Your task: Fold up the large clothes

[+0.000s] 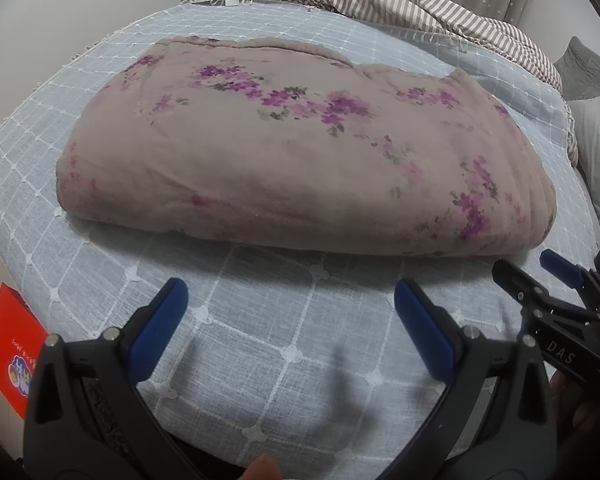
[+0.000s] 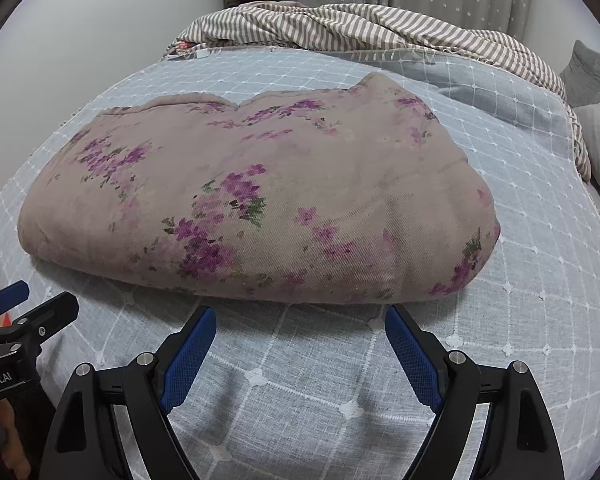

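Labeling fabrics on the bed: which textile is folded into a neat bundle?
The floral blanket, mauve with purple flowers, lying folded mid-bed. The striped sheet behind it is crumpled, and the grid bedspread lies spread flat beneath both.

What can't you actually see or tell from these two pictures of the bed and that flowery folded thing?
- Folded floral blanket: its underside and inner layers are hidden by its own top layer in both views.
- Red box: cut off by the left wrist view's edge, lettering too small to read.
- Striped cloth: its far part runs behind the bed's rise.
- Left tongs and right tongs: open; handles out of frame.
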A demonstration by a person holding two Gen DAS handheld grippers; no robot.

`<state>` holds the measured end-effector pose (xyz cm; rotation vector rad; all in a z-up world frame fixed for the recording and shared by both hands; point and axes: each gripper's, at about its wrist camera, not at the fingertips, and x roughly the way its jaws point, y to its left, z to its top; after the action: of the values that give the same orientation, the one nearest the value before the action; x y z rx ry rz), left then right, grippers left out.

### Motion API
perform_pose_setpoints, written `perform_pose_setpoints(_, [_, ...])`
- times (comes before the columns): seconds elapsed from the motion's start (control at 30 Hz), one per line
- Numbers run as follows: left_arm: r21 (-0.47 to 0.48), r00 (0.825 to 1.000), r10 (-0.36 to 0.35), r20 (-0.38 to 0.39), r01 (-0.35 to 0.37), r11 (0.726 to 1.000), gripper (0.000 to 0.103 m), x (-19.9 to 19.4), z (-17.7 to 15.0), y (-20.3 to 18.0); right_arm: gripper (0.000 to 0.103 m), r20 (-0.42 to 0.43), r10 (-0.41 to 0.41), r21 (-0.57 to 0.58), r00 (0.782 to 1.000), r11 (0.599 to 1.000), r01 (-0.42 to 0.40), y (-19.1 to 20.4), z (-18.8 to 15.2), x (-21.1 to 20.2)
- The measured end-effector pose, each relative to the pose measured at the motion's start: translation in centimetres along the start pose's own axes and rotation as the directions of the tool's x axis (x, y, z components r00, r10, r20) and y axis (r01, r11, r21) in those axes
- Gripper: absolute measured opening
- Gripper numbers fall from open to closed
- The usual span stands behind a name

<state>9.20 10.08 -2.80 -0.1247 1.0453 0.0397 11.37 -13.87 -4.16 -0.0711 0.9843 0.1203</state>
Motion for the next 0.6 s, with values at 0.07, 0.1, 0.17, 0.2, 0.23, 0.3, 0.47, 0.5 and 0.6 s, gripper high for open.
perform_pose_setpoints(0.07, [0.001, 1.000, -0.001, -0.001, 0.001, 1.000, 0.102, 0.03, -0.02, -0.03, 0.088, -0.001, -0.001, 0.001, 1.000, 1.000, 0.001, -0.04, -0.01, 0.06])
perform_pose_setpoints(0.1, [0.002, 1.000, -0.001, -0.002, 0.001, 1.000, 0.102, 0.03, -0.03, -0.05, 0.088, -0.002, 0.000, 0.002, 1.000, 1.000, 0.000, -0.05, 0.00, 0.08])
perform_pose_setpoints(0.17, [0.003, 1.000, -0.001, -0.002, 0.001, 1.000, 0.102, 0.03, -0.01, -0.09, 0.088, -0.003, 0.000, 0.003, 1.000, 1.000, 0.000, -0.06, 0.01, 0.13])
perform_pose_setpoints(0.2, [0.004, 1.000, -0.002, -0.002, 0.002, 1.000, 0.102, 0.03, 0.01, -0.12, 0.088, -0.003, -0.001, 0.003, 1.000, 1.000, 0.001, -0.03, 0.01, 0.13])
perform_pose_setpoints(0.23, [0.004, 1.000, -0.003, -0.001, 0.003, 1.000, 0.102, 0.04, 0.01, -0.15, 0.088, -0.003, -0.001, 0.002, 1.000, 1.000, 0.001, -0.03, 0.01, 0.15])
perform_pose_setpoints(0.3, [0.003, 1.000, -0.003, -0.002, 0.003, 1.000, 0.102, 0.05, -0.01, -0.15, 0.088, -0.004, -0.001, 0.004, 1.000, 1.000, 0.001, 0.00, 0.02, 0.16])
perform_pose_setpoints(0.47, [0.003, 1.000, -0.003, -0.002, 0.003, 1.000, 0.102, 0.04, 0.01, -0.09, 0.088, -0.008, 0.001, 0.003, 1.000, 1.000, -0.001, -0.01, -0.07, 0.31])
perform_pose_setpoints(0.5, [0.002, 1.000, -0.004, -0.002, 0.004, 1.000, 0.102, 0.03, 0.00, -0.11, 0.088, -0.008, 0.001, 0.003, 1.000, 1.000, -0.001, 0.00, -0.06, 0.32])
perform_pose_setpoints(0.6, [0.003, 1.000, -0.004, -0.002, 0.004, 1.000, 0.102, 0.05, 0.00, -0.12, 0.088, -0.009, 0.000, 0.004, 1.000, 1.000, 0.000, 0.04, -0.07, 0.38])
